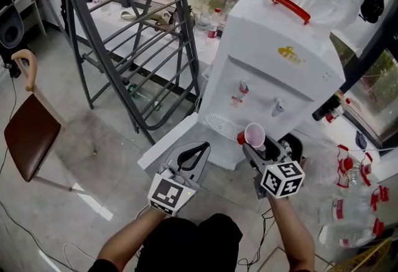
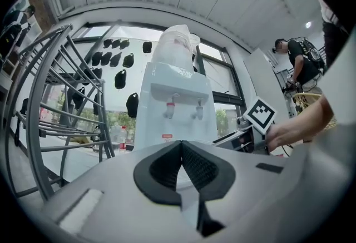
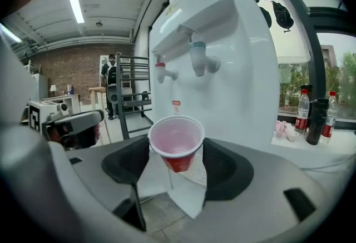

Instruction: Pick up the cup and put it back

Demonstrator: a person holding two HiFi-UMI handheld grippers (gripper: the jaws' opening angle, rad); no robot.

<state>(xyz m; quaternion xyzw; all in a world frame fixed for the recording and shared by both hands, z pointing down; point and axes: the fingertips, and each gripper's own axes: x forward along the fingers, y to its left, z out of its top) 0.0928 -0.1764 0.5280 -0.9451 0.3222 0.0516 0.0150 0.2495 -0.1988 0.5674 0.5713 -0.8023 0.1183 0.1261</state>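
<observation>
The right gripper [image 3: 177, 152] pinched the red cup [image 3: 176, 143] just under its rim, upright, in the air before the water dispenser [image 1: 273, 71]. The left gripper [image 2: 181, 150] had its jaws pressed together on nothing. To do this step well, I judged, the squeeze should be light on the thin wall, and the cup should stand firmly before release.

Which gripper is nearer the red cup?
Right. The right gripper grips the red cup between its jaws; the left gripper sits apart, to the cup's left, shut and empty.
</observation>
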